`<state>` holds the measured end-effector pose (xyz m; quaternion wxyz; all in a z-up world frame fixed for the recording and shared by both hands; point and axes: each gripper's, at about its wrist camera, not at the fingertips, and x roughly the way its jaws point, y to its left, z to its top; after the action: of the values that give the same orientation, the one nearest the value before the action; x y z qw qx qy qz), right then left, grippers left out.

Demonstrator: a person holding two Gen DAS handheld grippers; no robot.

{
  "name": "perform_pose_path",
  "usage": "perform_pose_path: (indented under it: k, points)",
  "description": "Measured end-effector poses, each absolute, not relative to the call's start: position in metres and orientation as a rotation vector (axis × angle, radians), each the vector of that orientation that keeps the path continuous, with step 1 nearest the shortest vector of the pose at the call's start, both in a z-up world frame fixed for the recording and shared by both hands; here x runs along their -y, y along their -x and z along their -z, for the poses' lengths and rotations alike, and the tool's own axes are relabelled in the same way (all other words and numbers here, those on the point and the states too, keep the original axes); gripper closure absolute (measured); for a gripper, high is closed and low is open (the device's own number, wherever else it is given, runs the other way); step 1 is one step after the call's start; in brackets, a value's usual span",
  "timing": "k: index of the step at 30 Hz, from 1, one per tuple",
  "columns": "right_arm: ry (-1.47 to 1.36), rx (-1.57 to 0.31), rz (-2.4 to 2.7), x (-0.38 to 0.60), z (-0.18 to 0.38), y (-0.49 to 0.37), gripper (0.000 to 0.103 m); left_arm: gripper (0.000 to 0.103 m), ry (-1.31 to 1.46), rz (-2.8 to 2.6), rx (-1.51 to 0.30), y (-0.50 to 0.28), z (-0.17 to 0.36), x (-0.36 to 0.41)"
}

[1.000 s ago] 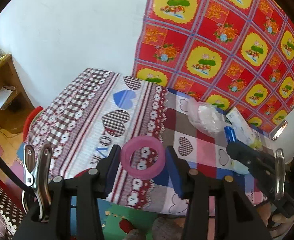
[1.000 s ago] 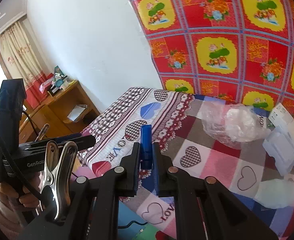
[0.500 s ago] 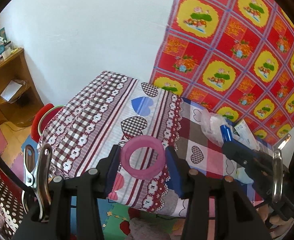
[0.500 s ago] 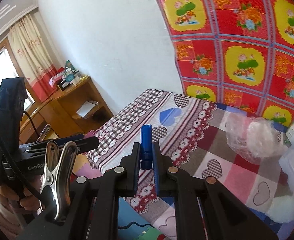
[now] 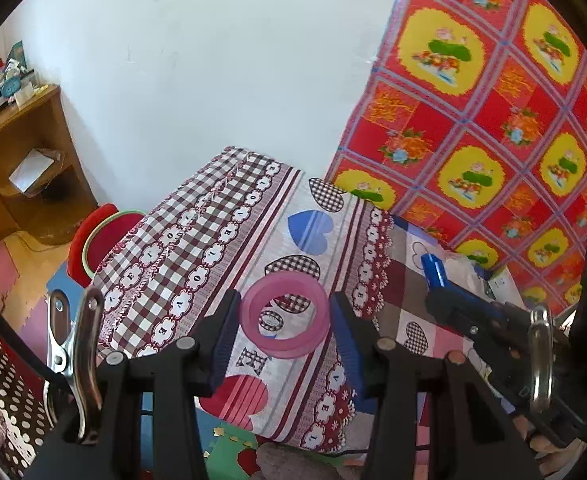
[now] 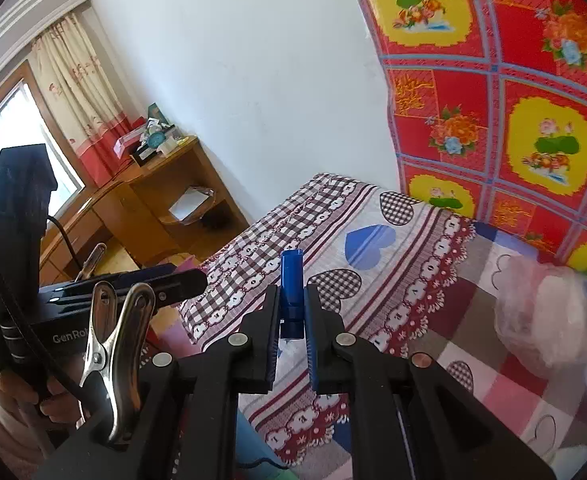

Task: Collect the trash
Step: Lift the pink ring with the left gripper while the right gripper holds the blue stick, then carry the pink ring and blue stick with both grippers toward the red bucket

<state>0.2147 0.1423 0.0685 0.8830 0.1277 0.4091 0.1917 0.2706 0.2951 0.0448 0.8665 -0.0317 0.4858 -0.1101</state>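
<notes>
A pink ring [image 5: 285,316], like a tape roll, sits clamped between the pads of my left gripper [image 5: 285,322], held above the near edge of the cloth-covered table [image 5: 221,248]. My right gripper [image 6: 292,322] is shut on a small blue flat piece [image 6: 291,292] that sticks up between its fingers; it shows from the side in the left wrist view, the blue piece [image 5: 433,270] at its tip. A crumpled clear plastic bag [image 6: 549,312] lies on the table at the right.
A red stool [image 5: 101,240] stands by the table's left corner. A wooden shelf unit [image 6: 169,204] with papers lines the left wall under a curtained window. A red and yellow flowered cloth [image 5: 493,120] hangs behind the table. Foam floor mats lie below.
Both grippers have moved left along the table, each keeping its hold. The plastic bag and white box have slid to the right edge of both views; the stool and shelf came into fuller view.
</notes>
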Motion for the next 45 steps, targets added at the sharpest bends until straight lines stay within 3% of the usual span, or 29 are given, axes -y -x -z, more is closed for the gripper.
perform_pose_path:
  k: [19,45]
  points:
    - [-0.282,-0.872,-0.363,-0.158,-0.056,-0.249,0.091,0.055,0.07,0.247,-1.047,-0.305,-0.026,-0.32]
    - [-0.311,-0.868,-0.145,-0.276,-0.05,-0.264,0.091,0.055,0.001,0.427,-1.075,-0.342,-0.027,-0.429]
